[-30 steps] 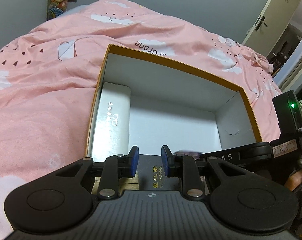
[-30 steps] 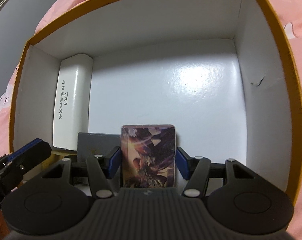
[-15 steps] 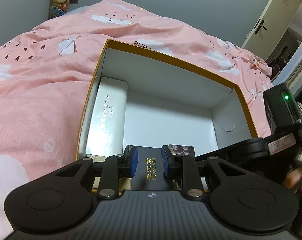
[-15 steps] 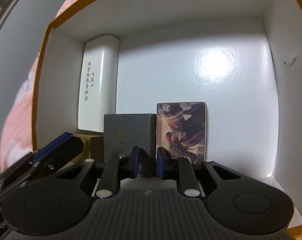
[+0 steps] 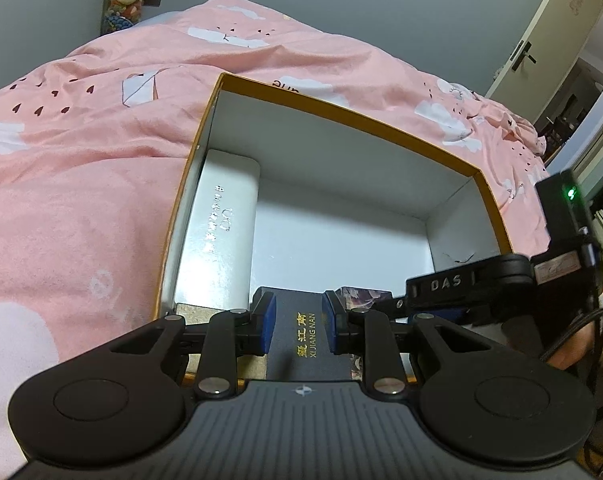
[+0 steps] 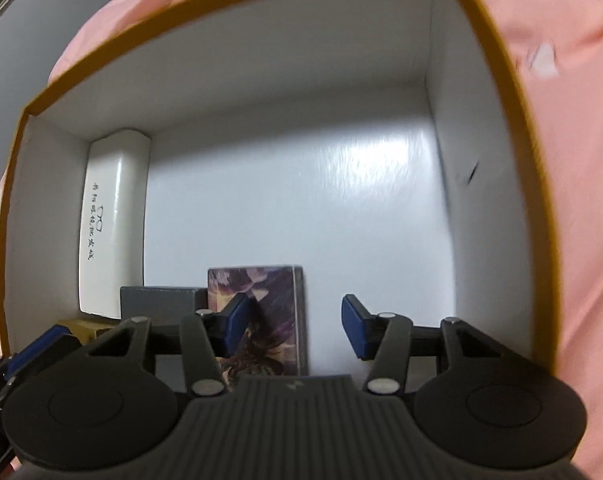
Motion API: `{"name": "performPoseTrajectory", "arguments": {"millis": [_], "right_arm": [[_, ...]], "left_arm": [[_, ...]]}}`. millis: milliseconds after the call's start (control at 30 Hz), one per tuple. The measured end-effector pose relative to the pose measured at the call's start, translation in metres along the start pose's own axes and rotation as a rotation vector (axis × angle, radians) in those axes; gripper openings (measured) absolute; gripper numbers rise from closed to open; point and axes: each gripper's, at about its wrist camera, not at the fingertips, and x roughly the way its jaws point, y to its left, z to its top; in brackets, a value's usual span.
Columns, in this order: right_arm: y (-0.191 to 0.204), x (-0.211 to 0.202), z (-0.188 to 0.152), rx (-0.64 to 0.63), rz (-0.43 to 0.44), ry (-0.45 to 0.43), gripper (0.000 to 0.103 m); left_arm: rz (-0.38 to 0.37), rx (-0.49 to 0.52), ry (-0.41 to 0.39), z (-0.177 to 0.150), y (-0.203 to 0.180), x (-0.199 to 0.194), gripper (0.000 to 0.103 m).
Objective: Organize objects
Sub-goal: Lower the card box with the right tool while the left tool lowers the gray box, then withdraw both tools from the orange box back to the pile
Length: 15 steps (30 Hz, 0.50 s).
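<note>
An open box with an orange rim and white walls (image 5: 341, 148) (image 6: 241, 92) lies on a pink duvet. Against its left wall rests a white glasses case (image 5: 225, 224) (image 6: 113, 220). My left gripper (image 5: 297, 322) is shut on a dark box with gold lettering (image 5: 309, 332) (image 6: 157, 304) at the near wall. Beside it stands a purple illustrated card box (image 5: 361, 294) (image 6: 277, 312). My right gripper (image 6: 293, 326) hangs over the card box, its jaws opening. The left pad overlaps the card box in the picture, and the right pad stands well apart from it.
A small tan box (image 5: 197, 312) (image 6: 81, 326) sits in the near left corner under the glasses case's end. The pink duvet (image 5: 81, 208) surrounds the box. A door (image 5: 541, 40) stands at the far right. A hand (image 5: 573, 356) holds the right tool.
The right jaws stood around the card box, shut in front of the two standing boxes, then spread again while shifting right. The left gripper kept its hold on the dark box.
</note>
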Motion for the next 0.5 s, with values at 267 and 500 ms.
{"name": "performPoseTrajectory", "arguments": {"millis": [267,500], "right_arm": [[0.011,0.006,-0.006,-0.056,0.041,0.024,0.04],[0.015,-0.01,-0.014,-0.102,0.014,-0.036,0.04]], "left_arm": [[-0.003,0.001,0.009,-0.001,0.0,0.003,0.028],[-0.006,0.018,-0.005,-0.001,-0.005,-0.006,0.028]]}}
